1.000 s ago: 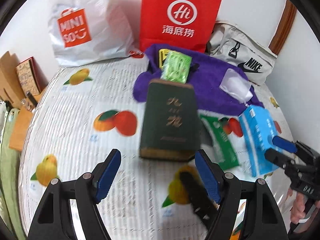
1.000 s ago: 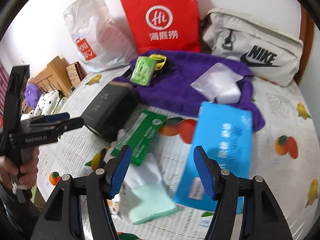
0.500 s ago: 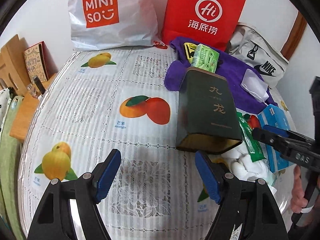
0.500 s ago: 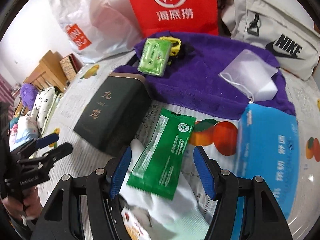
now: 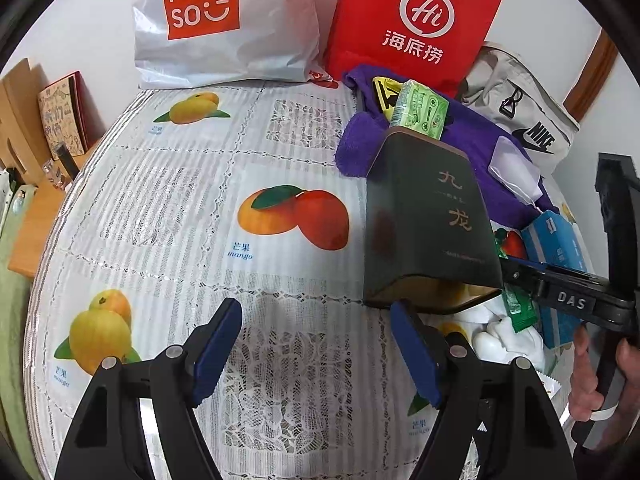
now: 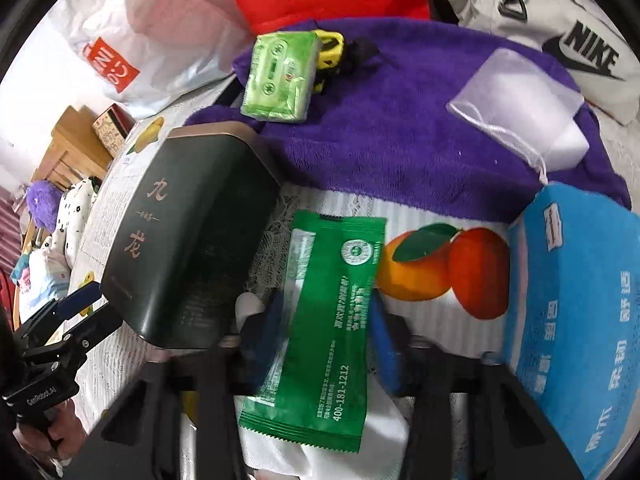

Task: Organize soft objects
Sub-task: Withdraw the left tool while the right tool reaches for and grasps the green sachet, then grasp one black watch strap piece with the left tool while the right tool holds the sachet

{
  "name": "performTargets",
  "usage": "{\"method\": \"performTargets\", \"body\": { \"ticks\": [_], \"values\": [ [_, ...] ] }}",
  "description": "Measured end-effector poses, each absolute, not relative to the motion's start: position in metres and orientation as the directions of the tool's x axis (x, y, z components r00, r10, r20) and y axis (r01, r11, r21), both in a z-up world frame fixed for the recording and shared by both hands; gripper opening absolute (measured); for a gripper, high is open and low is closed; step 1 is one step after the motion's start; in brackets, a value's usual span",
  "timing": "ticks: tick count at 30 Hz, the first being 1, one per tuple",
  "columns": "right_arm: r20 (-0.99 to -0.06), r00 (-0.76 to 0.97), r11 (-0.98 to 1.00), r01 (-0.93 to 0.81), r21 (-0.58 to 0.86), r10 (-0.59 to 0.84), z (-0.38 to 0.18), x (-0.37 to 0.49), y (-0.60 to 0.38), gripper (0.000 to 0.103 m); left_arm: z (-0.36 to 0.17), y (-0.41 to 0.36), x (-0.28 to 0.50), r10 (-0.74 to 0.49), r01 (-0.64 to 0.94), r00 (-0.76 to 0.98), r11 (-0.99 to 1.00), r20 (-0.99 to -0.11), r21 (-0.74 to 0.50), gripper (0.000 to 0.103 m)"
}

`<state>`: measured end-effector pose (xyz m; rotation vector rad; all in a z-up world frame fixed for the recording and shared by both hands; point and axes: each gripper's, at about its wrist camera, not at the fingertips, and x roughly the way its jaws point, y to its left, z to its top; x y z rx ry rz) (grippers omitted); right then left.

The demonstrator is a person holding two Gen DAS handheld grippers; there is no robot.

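A green foil packet (image 6: 332, 320) lies on a crumpled white cloth (image 6: 320, 456) near the table's front. My right gripper (image 6: 330, 332) is down over it, its jaws closing, and the blue pads meet the packet's two long edges. Beside it stands a dark green tin (image 6: 192, 232). A purple towel (image 6: 400, 140) behind carries a light green tissue pack (image 6: 280, 76) and a white sponge in a mesh pouch (image 6: 520, 108). A blue tissue pack (image 6: 580, 300) lies to the right. My left gripper (image 5: 316, 340) hangs open and empty over the fruit-print tablecloth (image 5: 200, 208), left of the tin (image 5: 432, 220).
At the back stand a white Miniso bag (image 5: 224, 24), a red paper bag (image 5: 412, 28) and a grey Nike pouch (image 5: 532, 120). Wooden furniture (image 5: 24, 128) sits past the table's left edge. A hand (image 5: 588, 376) holds the right gripper's handle.
The right gripper has come down over the green packet and its jaws have narrowed onto it. The left gripper has drifted left, so the tin now sits right of its jaws.
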<state>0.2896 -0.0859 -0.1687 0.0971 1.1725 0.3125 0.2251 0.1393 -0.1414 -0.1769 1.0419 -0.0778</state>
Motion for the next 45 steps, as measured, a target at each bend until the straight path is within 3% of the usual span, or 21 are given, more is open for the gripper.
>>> {"method": "performTargets", "body": {
  "ticks": [18,28,36,38,39,42,45],
  "values": [
    [-0.802,0.494,0.94,-0.23,0.251,0.335,-0.109,0.202,-0.138,0.032,-0.132,0.077,0.173,-0.222,0.074,0.486,0.974,-0.845,-0.214,0.075],
    [-0.781,0.534,0.946,-0.209,0.25,0.324,-0.11,0.151,-0.175,0.032,-0.155,0.03,0.145,-0.247,0.136,0.423,0.968,-0.872,-0.209,0.075],
    [-0.773,0.541,0.943,-0.184,0.277,0.332,-0.117,0.137,-0.194,0.032,-0.163,0.005,0.154,-0.198,0.147,0.452,0.978,-0.87,-0.146,0.076],
    [-0.772,0.541,0.942,-0.185,0.279,0.334,-0.118,0.136,-0.196,0.032,-0.163,0.003,0.157,-0.179,0.146,0.464,0.981,-0.868,-0.125,0.06],
    [-0.772,0.541,0.942,-0.186,0.278,0.334,-0.118,0.135,-0.196,0.032,-0.163,0.004,0.158,-0.153,0.141,0.472,0.985,-0.869,-0.096,0.043],
    [-0.768,0.545,0.942,-0.189,0.278,0.336,-0.118,0.133,-0.199,0.032,-0.161,0.016,0.16,-0.194,0.132,0.462,0.98,-0.866,-0.149,0.027],
    [-0.768,0.546,0.942,-0.182,0.282,0.336,-0.119,0.132,-0.202,0.032,-0.159,0.029,0.159,-0.207,0.121,0.463,0.978,-0.862,-0.17,0.02]
  ]
}}
